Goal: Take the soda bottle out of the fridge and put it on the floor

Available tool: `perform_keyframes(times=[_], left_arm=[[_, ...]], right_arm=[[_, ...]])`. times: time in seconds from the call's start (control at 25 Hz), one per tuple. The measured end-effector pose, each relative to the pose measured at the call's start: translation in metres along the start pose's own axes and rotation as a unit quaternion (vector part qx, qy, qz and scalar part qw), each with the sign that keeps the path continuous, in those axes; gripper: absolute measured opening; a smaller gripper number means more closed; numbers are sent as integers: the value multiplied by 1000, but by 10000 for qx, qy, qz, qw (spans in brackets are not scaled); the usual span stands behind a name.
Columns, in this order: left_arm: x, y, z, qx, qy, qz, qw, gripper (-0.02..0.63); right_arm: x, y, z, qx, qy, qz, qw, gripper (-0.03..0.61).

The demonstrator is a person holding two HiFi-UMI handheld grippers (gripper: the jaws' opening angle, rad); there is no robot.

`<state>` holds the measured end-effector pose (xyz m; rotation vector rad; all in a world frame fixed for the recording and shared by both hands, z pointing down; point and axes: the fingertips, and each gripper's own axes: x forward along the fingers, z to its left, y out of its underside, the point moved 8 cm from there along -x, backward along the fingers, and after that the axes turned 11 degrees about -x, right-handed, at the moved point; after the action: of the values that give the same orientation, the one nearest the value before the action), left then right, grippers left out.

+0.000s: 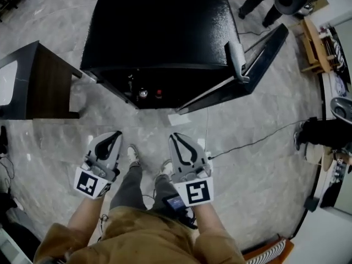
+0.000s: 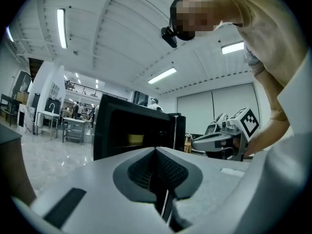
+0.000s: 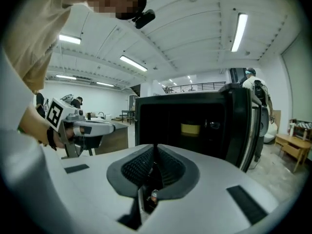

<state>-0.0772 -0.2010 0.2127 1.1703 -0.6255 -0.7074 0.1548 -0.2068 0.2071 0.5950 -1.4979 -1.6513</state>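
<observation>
The black fridge (image 1: 159,32) stands open in front of me, its door (image 1: 250,70) swung out to the right. On its shelf I see a bottle with a yellow label (image 3: 190,128), also visible in the left gripper view (image 2: 135,138). From above, a silver cap (image 1: 143,93) and a red cap (image 1: 159,93) show at the shelf's front edge. My left gripper (image 1: 116,133) and right gripper (image 1: 175,137) are held side by side short of the fridge, both shut and empty. Each points at the opening (image 2: 156,150) (image 3: 156,146).
A dark wooden table (image 1: 41,81) stands to the left of the fridge. A thin cable (image 1: 258,139) runs over the marble floor at the right. My feet (image 1: 132,155) are between the grippers. Other people and a wooden rack (image 1: 313,45) are at the far right.
</observation>
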Motion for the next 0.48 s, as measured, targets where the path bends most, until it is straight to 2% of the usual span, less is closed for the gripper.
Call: perform_keyframes(times=[0.2, 0.4, 0.44, 0.48], left_arm=[[29, 42, 50, 192, 243, 20, 9995, 2], [53, 102, 84, 122, 212, 154, 9996, 2], [56, 115, 87, 125, 204, 186, 9995, 1], [58, 129, 90, 136, 193, 206, 9995, 2]], right_arm=[[50, 75, 9, -75, 248, 338, 9991, 3], [83, 150, 9, -250, 66, 677, 9974, 6], [89, 165, 10, -230, 27, 715, 9972, 18], [95, 181, 11, -218, -22, 747, 9970, 76]])
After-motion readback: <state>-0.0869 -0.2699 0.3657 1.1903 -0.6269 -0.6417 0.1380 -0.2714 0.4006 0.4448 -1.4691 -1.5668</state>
